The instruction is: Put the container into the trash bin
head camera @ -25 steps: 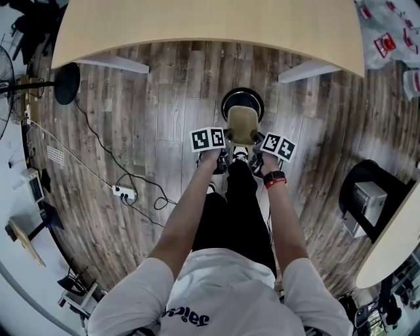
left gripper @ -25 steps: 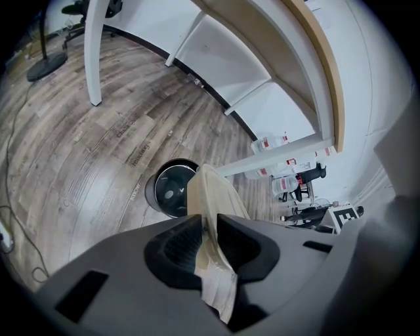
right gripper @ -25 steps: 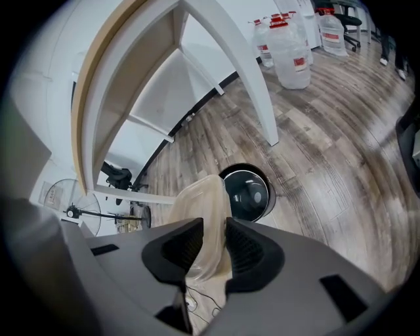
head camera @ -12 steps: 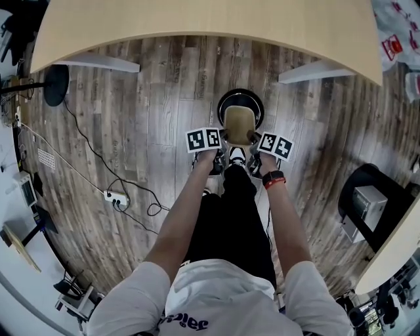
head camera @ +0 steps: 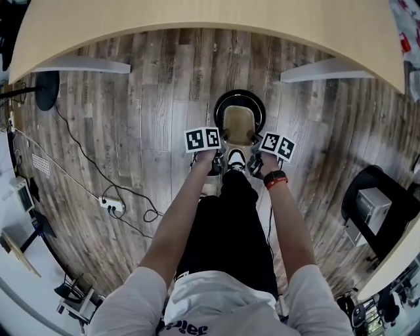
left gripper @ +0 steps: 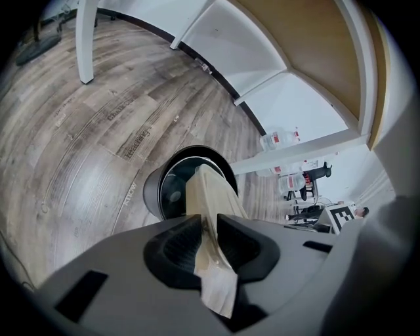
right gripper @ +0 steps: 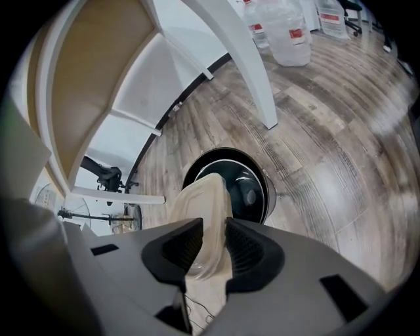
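Note:
A beige, flattened container [head camera: 238,125] hangs over the mouth of a round black trash bin [head camera: 240,96] on the wooden floor. Both grippers hold it, one at each side. My left gripper [head camera: 224,136] is shut on the container's left edge; in the left gripper view the thin beige rim [left gripper: 209,197] is pinched between the pads, with the bin [left gripper: 165,189] just beyond. My right gripper [head camera: 256,138] is shut on the right edge; in the right gripper view the container [right gripper: 205,197] runs from the jaws toward the bin [right gripper: 254,190].
A curved wooden table [head camera: 197,20] with white legs [head camera: 79,64] stands past the bin. A power strip [head camera: 109,205] and cable lie at the left, near a black stand base [head camera: 47,89]. A metal box on a dark chair [head camera: 373,209] sits at the right. Water jugs [right gripper: 289,26] stand far off.
Both grippers have sunk together with the container, which now sits lower and closer to the bin's opening. The grips have not changed.

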`<state>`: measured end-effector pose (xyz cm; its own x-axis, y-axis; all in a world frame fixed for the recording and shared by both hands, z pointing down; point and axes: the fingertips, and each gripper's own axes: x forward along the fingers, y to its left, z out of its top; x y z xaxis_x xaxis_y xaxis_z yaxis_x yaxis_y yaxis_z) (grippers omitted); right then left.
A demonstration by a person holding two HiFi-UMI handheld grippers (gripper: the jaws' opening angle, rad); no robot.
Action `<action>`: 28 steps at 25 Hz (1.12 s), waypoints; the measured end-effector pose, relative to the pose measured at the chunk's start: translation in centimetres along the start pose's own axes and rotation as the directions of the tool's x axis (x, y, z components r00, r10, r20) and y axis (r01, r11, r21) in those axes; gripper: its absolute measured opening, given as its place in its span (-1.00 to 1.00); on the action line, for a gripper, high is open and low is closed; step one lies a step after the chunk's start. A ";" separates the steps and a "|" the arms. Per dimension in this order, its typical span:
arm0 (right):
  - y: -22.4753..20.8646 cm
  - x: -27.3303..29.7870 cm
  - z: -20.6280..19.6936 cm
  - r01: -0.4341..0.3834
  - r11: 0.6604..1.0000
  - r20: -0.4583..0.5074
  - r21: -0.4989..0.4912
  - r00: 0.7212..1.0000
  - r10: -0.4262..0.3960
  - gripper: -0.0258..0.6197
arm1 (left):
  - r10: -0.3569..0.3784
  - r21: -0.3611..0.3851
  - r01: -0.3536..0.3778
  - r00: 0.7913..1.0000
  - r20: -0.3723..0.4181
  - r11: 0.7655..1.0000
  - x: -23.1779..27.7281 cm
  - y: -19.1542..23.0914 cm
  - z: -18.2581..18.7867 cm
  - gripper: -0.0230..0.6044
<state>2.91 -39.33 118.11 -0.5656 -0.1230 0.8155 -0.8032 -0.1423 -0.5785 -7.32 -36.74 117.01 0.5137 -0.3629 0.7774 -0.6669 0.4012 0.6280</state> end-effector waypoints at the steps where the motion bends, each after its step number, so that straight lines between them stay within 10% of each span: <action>1: -0.3 0.4 0.2 0.001 1.000 0.001 0.001 1.000 -0.001 -0.59 | 0.003 -0.003 -0.003 1.000 0.003 1.000 0.5 0.3 0.1 -0.66; 16: -2.0 4.0 2.2 0.021 0.998 0.012 -0.056 1.000 -0.021 -0.53 | 0.007 -0.003 -0.007 1.000 0.011 1.000 4.2 1.9 1.7 -0.66; 19: -3.1 3.9 2.8 0.088 0.993 0.029 -0.081 0.996 -0.086 0.00 | -0.011 -0.017 0.011 1.000 0.003 1.000 4.7 2.1 1.9 -0.09; 28: -2.7 2.6 2.2 0.076 0.991 0.028 -0.113 0.997 -0.073 -0.03 | -0.010 0.012 0.010 1.000 0.015 1.000 3.2 1.8 1.5 -0.09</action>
<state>4.05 -41.44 121.77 -0.4996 -0.1402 0.8548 -0.8598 -0.0396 -0.5091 -7.64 -38.46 120.58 0.5122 -0.3792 0.7706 -0.6682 0.3877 0.6349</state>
